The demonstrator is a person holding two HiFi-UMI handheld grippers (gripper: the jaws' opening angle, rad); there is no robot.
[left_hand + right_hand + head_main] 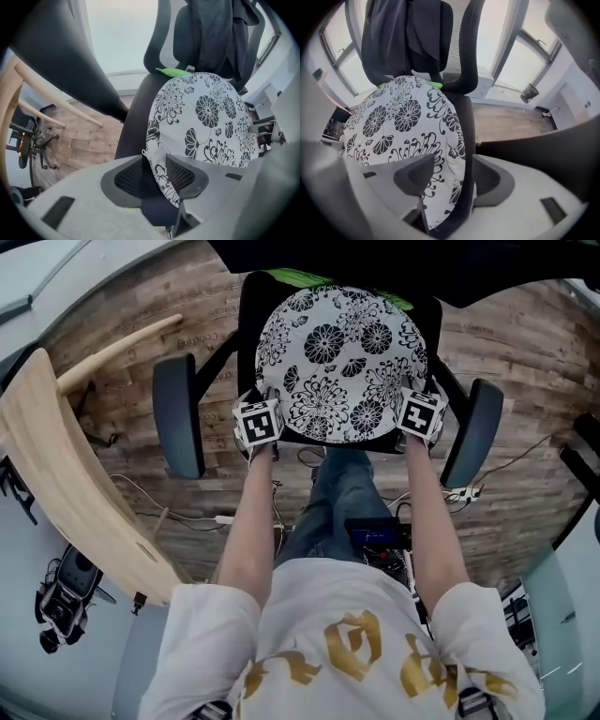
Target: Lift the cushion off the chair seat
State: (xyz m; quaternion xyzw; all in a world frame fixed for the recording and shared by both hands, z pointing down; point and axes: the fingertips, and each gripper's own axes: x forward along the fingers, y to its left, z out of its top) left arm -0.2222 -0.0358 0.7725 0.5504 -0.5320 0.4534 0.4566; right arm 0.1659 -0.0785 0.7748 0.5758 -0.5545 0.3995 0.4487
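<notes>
The round cushion (342,362), white with a black flower print, lies flat on the black chair seat (247,334) of an office chair, directly in front of the person. A strip of something bright green (300,277) shows at the cushion's rear edge, against the backrest, and a dark garment (405,28) hangs over that backrest. The left gripper (260,420) points down at the cushion's near left edge, and the right gripper (420,414) at its near right edge, each just inside an armrest (178,415). In the left gripper view the left gripper (154,176) has its jaws spread wide, with the cushion's rim (157,159) standing between them. The rim sits close to one pad, and there is a clear gap of dark seat to the other. In the right gripper view the right gripper (450,180) is likewise wide apart. The cushion's rim and the black seat edge (468,140) are both between its jaws, and neither pad presses on them. The chair stands on a wooden plank floor (525,352). A curved pale wooden piece (56,474) lies well to the left.
</notes>
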